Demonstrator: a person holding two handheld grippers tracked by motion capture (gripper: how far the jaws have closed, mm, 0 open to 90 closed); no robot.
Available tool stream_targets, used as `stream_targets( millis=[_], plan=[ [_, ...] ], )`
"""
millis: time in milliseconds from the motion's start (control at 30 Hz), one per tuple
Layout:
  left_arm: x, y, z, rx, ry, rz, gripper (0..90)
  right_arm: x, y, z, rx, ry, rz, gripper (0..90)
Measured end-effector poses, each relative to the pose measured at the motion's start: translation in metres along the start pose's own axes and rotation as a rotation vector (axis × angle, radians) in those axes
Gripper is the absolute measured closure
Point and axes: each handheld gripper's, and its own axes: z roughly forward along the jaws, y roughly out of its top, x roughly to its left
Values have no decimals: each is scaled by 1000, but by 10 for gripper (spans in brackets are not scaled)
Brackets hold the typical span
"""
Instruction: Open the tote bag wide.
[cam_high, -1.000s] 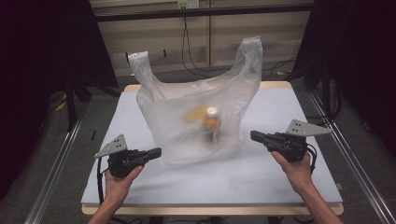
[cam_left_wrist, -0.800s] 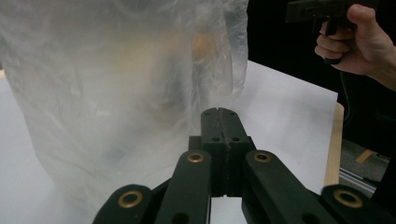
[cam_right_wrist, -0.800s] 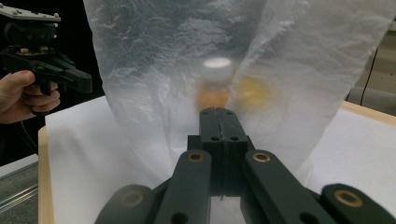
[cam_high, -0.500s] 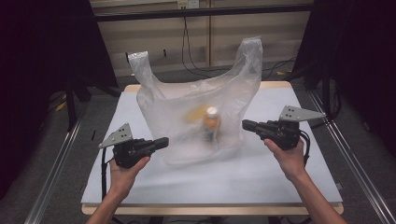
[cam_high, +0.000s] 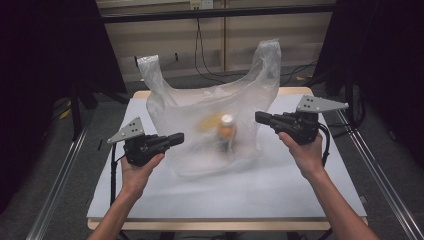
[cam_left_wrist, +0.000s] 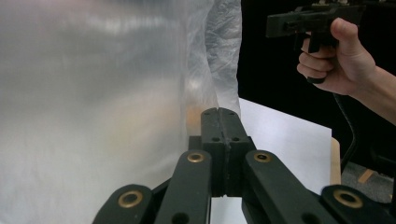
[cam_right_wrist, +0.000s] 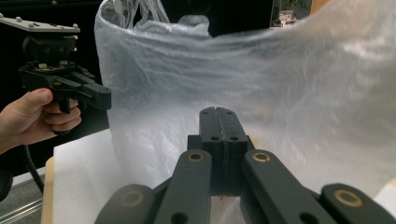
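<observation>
A translucent plastic bag (cam_high: 210, 115) stands open on the white table (cam_high: 280, 185), its two handles raised. Inside it I make out an orange bottle (cam_high: 226, 132) with a white cap, blurred by the plastic. My left gripper (cam_high: 179, 138) is shut with nothing in it, its tips close to the bag's left side (cam_left_wrist: 93, 116). My right gripper (cam_high: 259, 118) is also shut and empty, held near the bag's right side (cam_right_wrist: 289, 93). Each gripper view shows its own jaws pressed together and the other hand's gripper farther off.
Metal rails (cam_high: 65, 170) run along both sides of the table. Cables (cam_high: 200, 45) hang behind the far edge. Dark curtains (cam_high: 45, 75) close in left and right. Bare table surface lies in front of the bag.
Both grippers have risen and moved inward toward the bag's sides. The bag and bottle have stayed put.
</observation>
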Motion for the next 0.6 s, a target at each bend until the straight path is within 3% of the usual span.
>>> stream_targets(
  millis=[367, 600],
  plan=[
    [3, 36, 2, -40, -3, 39, 900, -7, 30, 19, -16, -6, -10, 900],
    [4, 43, 6, -44, -11, 33, 900, -10, 45, 25, -17, -14, -18, 900]
  ],
)
